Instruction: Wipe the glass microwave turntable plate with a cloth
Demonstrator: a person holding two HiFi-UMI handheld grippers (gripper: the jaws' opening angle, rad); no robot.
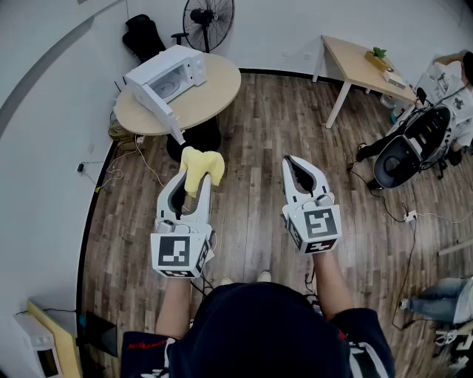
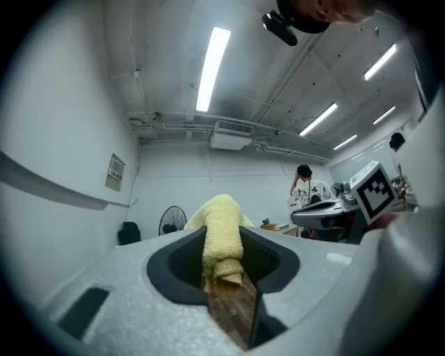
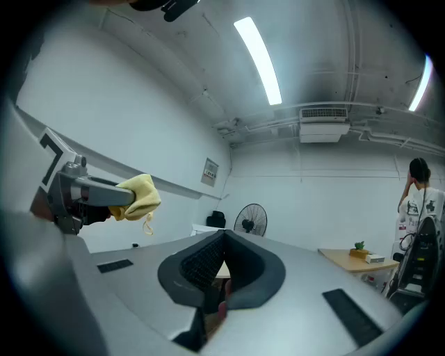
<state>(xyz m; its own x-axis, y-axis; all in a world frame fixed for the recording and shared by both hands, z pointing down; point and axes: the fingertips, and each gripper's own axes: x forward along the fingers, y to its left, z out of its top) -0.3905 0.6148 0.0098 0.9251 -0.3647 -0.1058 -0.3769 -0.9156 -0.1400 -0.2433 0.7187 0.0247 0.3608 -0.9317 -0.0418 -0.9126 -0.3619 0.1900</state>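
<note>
My left gripper (image 1: 194,175) is shut on a yellow cloth (image 1: 201,166), which bunches out past its tips; the same cloth (image 2: 221,236) fills the gap between the jaws in the left gripper view. My right gripper (image 1: 299,168) is shut with nothing in it, held level beside the left one over the wood floor. From the right gripper view the cloth (image 3: 138,195) shows at the left, held by the other gripper. A white microwave (image 1: 167,78) with its door hanging open stands on a round table (image 1: 213,94) ahead. No glass plate can be made out.
A black fan (image 1: 208,20) and a black bag (image 1: 144,35) stand behind the round table. A rectangular wooden table (image 1: 364,65) is at the back right, with a person (image 1: 452,81) and a black stroller-like frame (image 1: 412,148) beside it. Cables trail along the left wall.
</note>
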